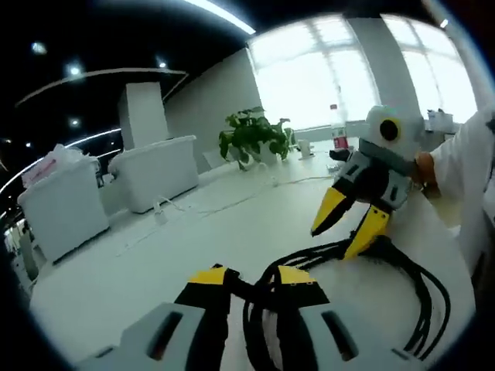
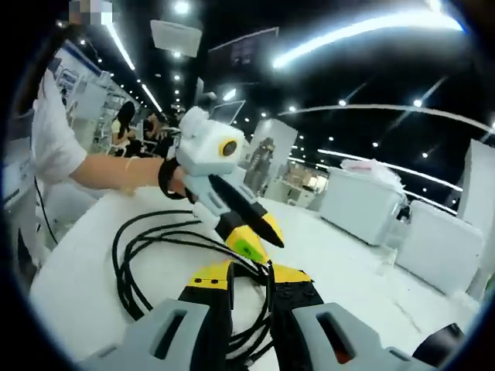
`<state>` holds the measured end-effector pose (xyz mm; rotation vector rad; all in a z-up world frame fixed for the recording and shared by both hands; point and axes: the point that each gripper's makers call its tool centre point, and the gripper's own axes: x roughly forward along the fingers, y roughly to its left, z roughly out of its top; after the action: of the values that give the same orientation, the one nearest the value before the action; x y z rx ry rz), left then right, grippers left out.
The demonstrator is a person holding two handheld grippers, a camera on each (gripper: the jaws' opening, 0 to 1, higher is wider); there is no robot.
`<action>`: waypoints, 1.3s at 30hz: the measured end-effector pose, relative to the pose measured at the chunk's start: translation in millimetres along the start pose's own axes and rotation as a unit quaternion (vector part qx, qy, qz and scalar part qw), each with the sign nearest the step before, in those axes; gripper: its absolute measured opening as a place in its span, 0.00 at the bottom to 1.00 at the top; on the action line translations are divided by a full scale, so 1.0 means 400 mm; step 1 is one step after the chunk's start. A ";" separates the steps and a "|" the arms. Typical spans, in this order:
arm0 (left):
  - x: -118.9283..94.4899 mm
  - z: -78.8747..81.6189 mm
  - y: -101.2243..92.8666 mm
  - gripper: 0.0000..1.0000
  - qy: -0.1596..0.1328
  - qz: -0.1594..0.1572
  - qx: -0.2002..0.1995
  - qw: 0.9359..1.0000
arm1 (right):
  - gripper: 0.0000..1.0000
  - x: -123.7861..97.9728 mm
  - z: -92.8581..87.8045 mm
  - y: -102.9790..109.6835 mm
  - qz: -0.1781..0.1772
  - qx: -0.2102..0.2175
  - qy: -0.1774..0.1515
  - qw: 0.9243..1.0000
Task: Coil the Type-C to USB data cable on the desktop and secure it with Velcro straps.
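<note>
The black data cable (image 1: pixel 421 297) lies in loose loops on the white desk (image 1: pixel 193 232). My left gripper (image 1: pixel 254 280) is at the near end of the loops, its yellow-tipped jaws shut on a dark bunch of the cable. My right gripper (image 1: pixel 349 222) comes in from the right with its fingers apart, the lower fingertip (image 1: pixel 370 230) resting on the loops. In the right gripper view the cable (image 2: pixel 130 259) spreads to the left, and thin strands run through the gap of my right gripper (image 2: pixel 251 277). The left gripper (image 2: pixel 251 236) hangs just beyond it. I cannot make out a Velcro strap.
White storage bins (image 1: pixel 155 174) stand along the desk's far left, with a potted plant (image 1: pixel 251 139) and a red-labelled bottle (image 1: pixel 339 131) at the back. A thin white cord (image 1: pixel 224 202) crosses the desk. A person's sleeve (image 2: pixel 54 147) is at the left; other people stand far off.
</note>
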<state>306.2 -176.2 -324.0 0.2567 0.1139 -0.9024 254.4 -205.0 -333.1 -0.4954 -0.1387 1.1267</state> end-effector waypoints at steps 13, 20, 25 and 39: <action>-0.012 -0.011 0.037 0.18 -0.035 0.042 -0.044 0.998 | 0.17 0.068 -0.018 0.037 0.038 -0.133 0.059 0.989; -0.043 0.040 0.080 0.23 -0.115 0.061 -0.117 0.985 | 0.17 0.085 -0.039 0.028 0.044 -0.157 0.096 0.982; -0.065 0.044 0.115 0.40 -0.126 0.079 -0.131 0.980 | 0.17 0.093 -0.046 0.024 0.046 -0.156 0.103 0.981; -0.060 0.031 0.124 0.37 -0.116 0.105 -0.098 0.983 | 0.17 0.090 -0.053 0.014 0.049 -0.169 0.114 0.978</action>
<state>330.2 -132.0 -298.8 -0.0220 -0.0409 -0.6989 272.9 -177.5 -359.5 -0.9398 -0.1068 1.1388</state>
